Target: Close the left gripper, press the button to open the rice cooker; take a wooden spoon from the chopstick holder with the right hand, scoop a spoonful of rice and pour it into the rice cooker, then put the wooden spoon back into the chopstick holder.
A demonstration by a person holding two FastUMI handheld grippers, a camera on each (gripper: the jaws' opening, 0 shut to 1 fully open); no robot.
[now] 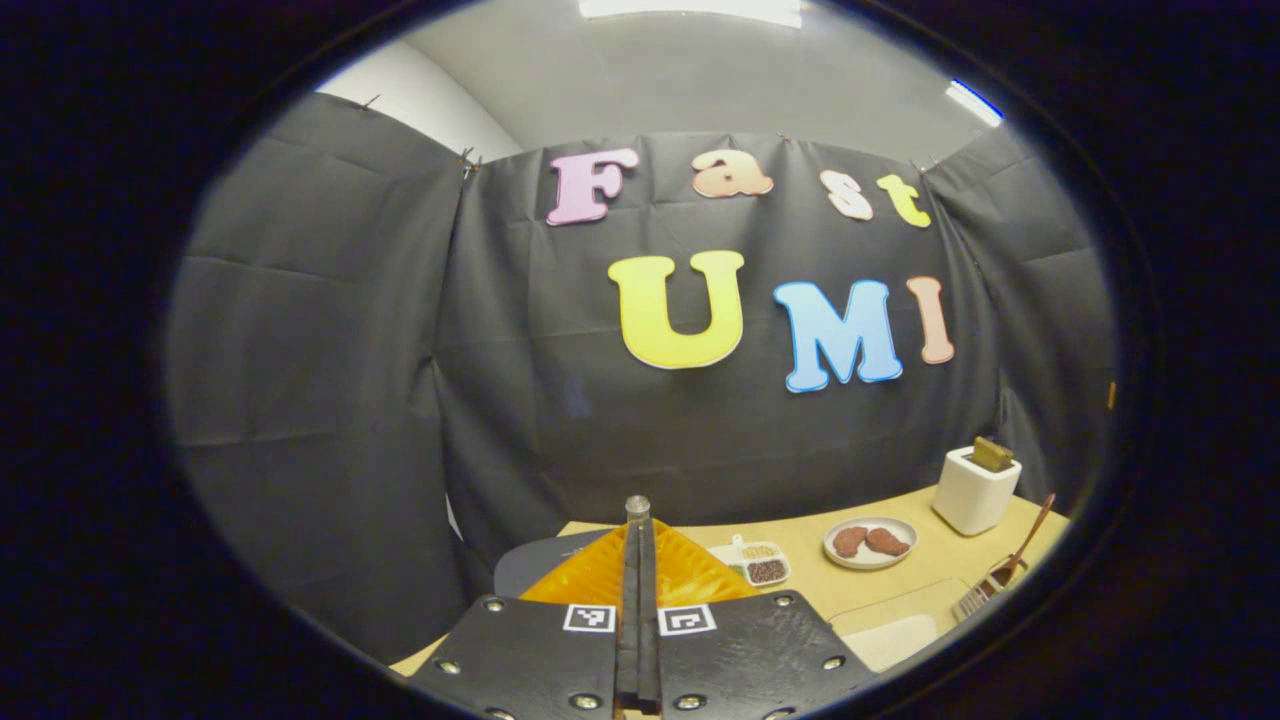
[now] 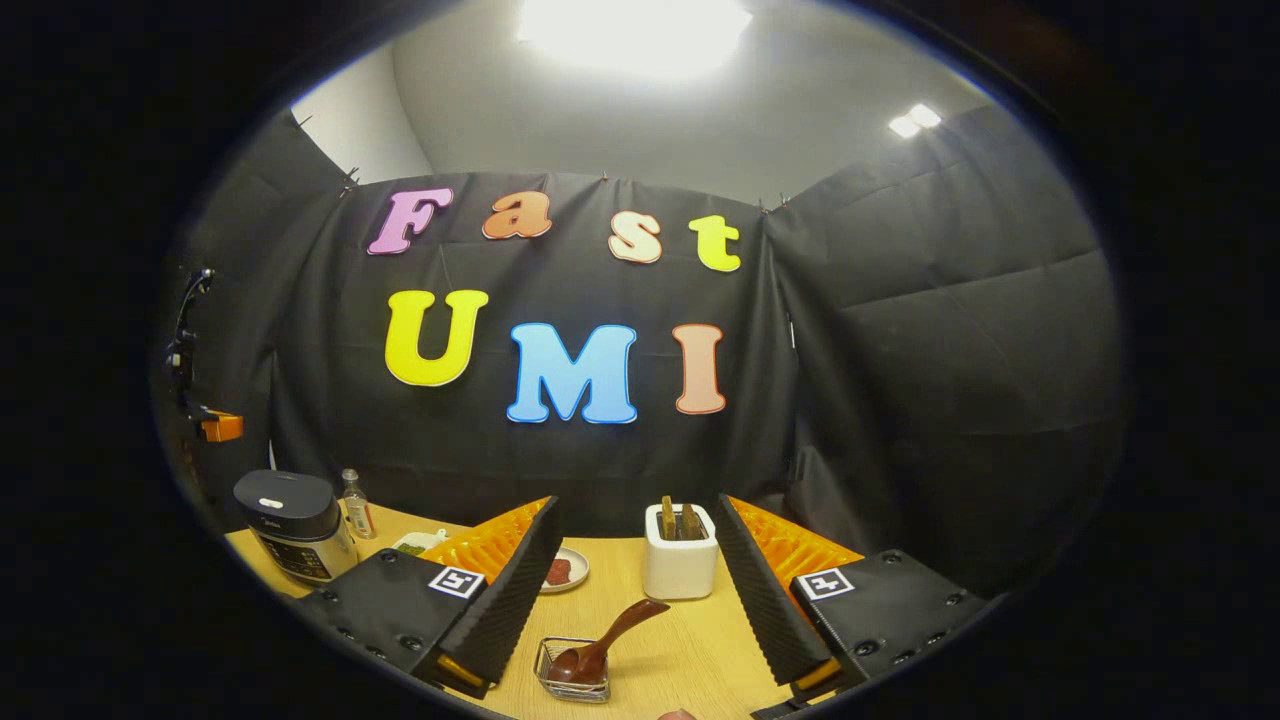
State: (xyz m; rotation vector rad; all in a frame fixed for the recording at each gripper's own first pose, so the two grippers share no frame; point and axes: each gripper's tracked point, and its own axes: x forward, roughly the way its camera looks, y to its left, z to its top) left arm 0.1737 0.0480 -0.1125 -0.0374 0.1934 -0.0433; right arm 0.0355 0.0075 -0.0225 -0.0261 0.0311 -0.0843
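The left claw (image 1: 637, 560) is hanging pressed together above the bench (image 1: 810, 580); the right claw (image 2: 635, 590) is hovering spread over what looks like the wooden spoon (image 2: 600, 645), near the rice cooker (image 2: 295, 525).

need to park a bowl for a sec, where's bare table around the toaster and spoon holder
Bare table lies between the white toaster and the wire holder with the wooden spoon. It gets crowded toward the rice cooker: a bottle, a small tray and a plate sit there.
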